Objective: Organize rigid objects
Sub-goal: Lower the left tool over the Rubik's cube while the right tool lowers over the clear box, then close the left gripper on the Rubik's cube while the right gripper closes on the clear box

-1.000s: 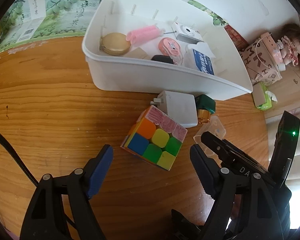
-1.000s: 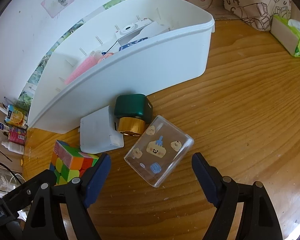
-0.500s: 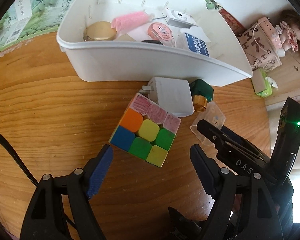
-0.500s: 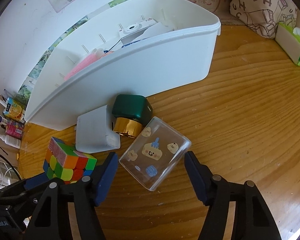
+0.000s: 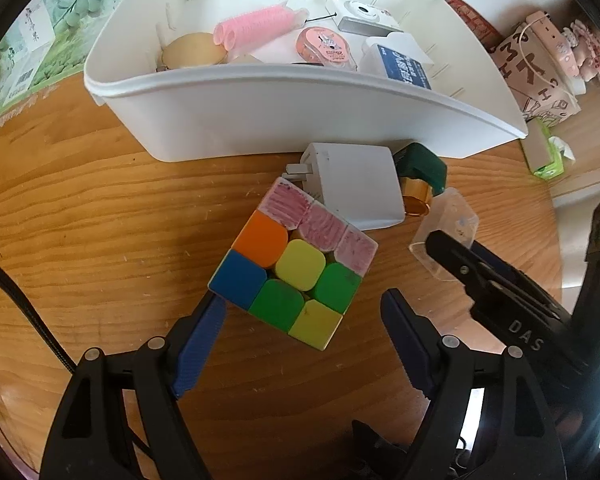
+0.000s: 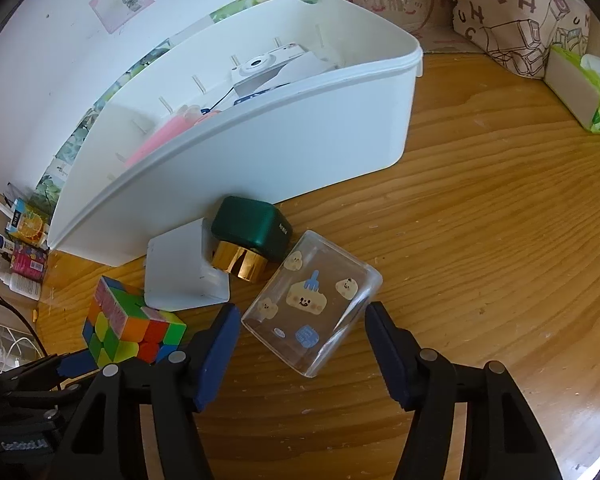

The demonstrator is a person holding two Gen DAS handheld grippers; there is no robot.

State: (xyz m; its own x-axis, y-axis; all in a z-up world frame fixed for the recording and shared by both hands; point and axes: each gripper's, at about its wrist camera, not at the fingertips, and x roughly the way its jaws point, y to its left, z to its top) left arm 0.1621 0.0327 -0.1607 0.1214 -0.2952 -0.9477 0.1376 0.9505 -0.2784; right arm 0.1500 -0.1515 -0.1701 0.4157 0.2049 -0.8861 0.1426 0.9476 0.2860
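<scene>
Left wrist: left claw (image 5: 302, 312) has closed in on the cube (image 5: 294, 264), jaws wide, straddling it on the desk (image 5: 100, 240). Right wrist alone shows right claw (image 6: 300, 322), narrower than before, flanking the clear sticker box (image 6: 312, 300) without gripping.

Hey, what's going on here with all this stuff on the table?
A person is tidying small objects into the white bin, holding tongs in each hand. The left tongs are open around the puzzle cube, not yet gripping it. The right tongs are open at the clear sticker-covered box. A white charger and a green and gold object lie on the wooden table beside the bin, which already holds several items.
</scene>
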